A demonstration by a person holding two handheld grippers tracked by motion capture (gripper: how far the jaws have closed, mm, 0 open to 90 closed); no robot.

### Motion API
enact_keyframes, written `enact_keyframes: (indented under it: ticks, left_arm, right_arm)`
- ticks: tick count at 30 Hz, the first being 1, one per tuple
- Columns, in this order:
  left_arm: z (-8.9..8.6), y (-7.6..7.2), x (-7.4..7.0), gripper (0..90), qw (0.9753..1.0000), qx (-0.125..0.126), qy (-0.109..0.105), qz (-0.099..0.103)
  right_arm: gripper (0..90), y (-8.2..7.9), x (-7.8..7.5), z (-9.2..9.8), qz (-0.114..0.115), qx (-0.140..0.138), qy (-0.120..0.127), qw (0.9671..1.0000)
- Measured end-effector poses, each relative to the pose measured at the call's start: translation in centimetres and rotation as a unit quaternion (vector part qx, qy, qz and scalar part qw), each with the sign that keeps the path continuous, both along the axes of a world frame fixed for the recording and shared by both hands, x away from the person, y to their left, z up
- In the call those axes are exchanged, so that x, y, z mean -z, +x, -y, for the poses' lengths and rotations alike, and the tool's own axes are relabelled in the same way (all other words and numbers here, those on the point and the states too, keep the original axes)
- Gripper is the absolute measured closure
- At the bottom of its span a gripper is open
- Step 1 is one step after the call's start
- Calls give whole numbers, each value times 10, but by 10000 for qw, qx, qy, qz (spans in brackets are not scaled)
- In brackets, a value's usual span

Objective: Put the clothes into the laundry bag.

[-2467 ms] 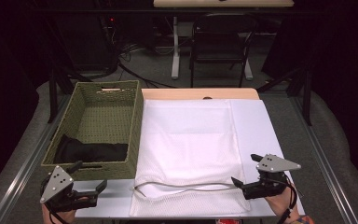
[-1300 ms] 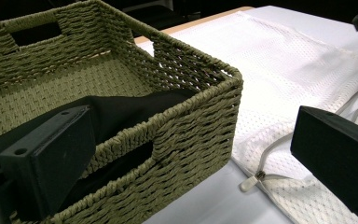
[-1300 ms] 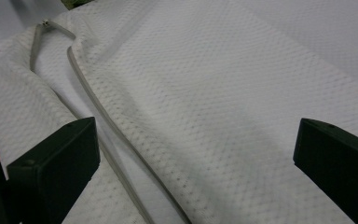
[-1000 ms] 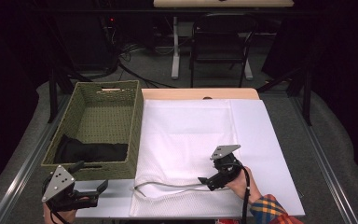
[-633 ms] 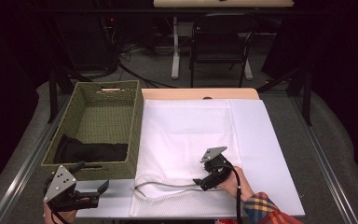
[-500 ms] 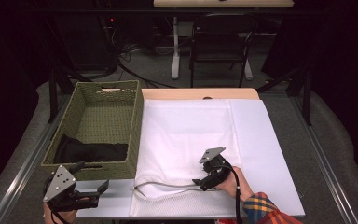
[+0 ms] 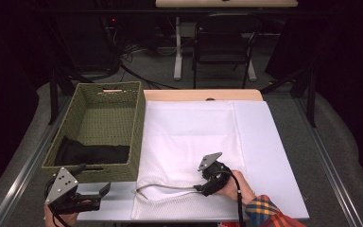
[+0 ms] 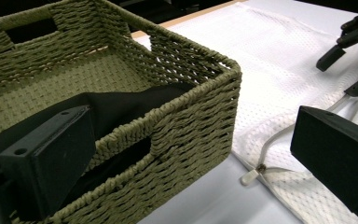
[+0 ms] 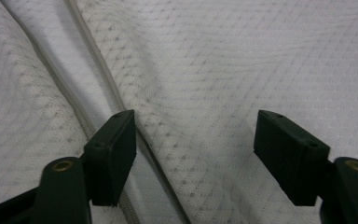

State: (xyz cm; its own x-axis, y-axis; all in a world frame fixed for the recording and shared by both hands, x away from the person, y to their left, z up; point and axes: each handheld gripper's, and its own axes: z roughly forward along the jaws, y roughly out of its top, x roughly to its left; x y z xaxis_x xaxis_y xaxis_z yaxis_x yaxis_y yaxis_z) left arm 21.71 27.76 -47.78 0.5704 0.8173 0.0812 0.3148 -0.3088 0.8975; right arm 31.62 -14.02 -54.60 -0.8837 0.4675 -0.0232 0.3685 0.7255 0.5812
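Observation:
A white mesh bag (image 7: 189, 137) lies flat in the middle of the table, its grey zipper (image 7: 163, 188) running along the near edge. My right gripper (image 7: 202, 188) rests low on the bag's near part, open, its jaws pointing left along the zipper. In the right gripper view the open jaws of the right gripper (image 9: 196, 135) straddle the mesh, and the zipper (image 9: 102, 79) passes by the left jaw. My left gripper (image 7: 90, 179) is open at the near left, beside the basket's front corner. The zipper pull (image 8: 251, 176) lies on the table ahead of it.
A green woven basket (image 7: 139, 137) stands left of the bag, holding a black cloth (image 7: 92, 153). Its near corner (image 8: 191, 88) fills the space between the left jaws. White table surface (image 7: 274, 156) lies bare right of the bag. Chairs and cables stand beyond the far edge.
My right gripper has moved from the table's near right edge leftward onto the bag, ending close to the zipper. The left gripper has barely shifted.

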Motion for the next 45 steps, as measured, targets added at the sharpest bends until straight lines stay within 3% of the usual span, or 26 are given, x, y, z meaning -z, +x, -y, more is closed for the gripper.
enact_keyframes:
  ticks: [12,13,15,26,27,38,45]
  left_arm:
    - [0,0,0,0,10000,-78,21,9]
    - [0,0,0,0,9999,-100,14,0]
    - [0,0,0,0,9999,-103,19,-9]
    - [1,0,0,0,9999,-98,29,-2]
    - [1,0,0,0,9999,-95,33,-5]
    - [1,1,1,0,10000,-64,13,-38]
    - [2,0,1,0,10000,-24,81,-48]
  right_arm:
    - [504,3,1,1,-11,26,-13,10000]
    - [574,2,1,1,-74,131,53,9999]
    - [621,2,1,1,-57,199,61,9998]
    - [760,-1,0,-2,-60,312,37,9995]
    - [809,-2,0,-3,-18,374,13,9993]
    - [880,-1,0,-3,57,465,10,9989]
    - [881,-1,-7,1,63,582,199,9981]
